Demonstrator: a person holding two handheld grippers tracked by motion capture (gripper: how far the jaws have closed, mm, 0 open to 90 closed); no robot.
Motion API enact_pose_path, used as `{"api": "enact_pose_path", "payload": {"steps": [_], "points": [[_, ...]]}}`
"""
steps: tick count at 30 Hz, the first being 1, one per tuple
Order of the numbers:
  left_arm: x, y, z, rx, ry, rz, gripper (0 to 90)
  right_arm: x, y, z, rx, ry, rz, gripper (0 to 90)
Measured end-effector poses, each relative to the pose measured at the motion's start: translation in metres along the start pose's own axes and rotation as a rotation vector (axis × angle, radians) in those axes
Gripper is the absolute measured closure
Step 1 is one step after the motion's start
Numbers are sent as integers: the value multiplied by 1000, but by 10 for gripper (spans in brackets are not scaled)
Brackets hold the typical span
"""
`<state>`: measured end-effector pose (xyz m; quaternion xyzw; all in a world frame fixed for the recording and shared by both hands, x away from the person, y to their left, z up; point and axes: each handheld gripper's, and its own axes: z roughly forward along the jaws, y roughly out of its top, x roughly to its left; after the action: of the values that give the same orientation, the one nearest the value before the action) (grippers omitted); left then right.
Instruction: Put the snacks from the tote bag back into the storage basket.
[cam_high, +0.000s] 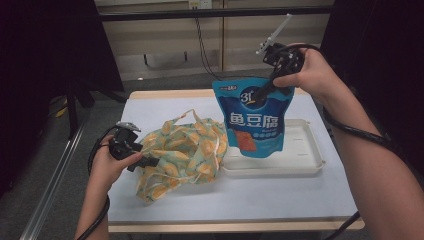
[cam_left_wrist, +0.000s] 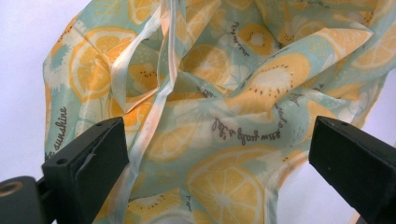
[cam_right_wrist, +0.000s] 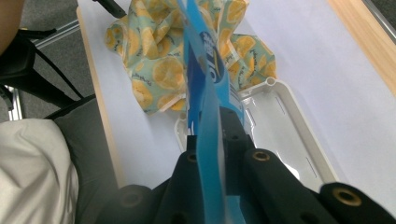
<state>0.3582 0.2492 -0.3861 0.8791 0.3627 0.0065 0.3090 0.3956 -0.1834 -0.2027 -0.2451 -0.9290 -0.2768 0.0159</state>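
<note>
A blue snack pouch (cam_high: 255, 125) with white characters hangs upright over the white tray (cam_high: 306, 150), held by its top edge. My right gripper (cam_high: 261, 94) is shut on that top edge; in the right gripper view the pouch (cam_right_wrist: 205, 70) runs edge-on between the closed jaws of the right gripper (cam_right_wrist: 210, 133). A crumpled cloth bag (cam_high: 185, 150) printed with lemon slices lies left of the tray. My left gripper (cam_high: 145, 156) sits at the bag's left side. In the left gripper view the left gripper (cam_left_wrist: 217, 128) is open, its jaws wide apart over the bag (cam_left_wrist: 233, 70).
The white table (cam_high: 250, 195) has a wooden rim along its front and back. The tray (cam_right_wrist: 289, 135) touches the bag (cam_right_wrist: 159, 70) at its left end. A metal rail (cam_high: 55, 185) runs along the floor at the left. Cables trail from both grippers.
</note>
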Motion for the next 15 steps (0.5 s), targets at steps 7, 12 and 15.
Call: {"api": "enact_pose_path", "payload": {"steps": [7,12,15], "points": [[1,-1,0,3,-3,-4,44,-2,-6,7,-2,7,-11,900],[1,-1,-3,4,1,4,44,-4,-8,14,0,21,-13,900],[1,-1,-3,1,-1,4,44,-4,-8,18,2,28,-24,900]]}}
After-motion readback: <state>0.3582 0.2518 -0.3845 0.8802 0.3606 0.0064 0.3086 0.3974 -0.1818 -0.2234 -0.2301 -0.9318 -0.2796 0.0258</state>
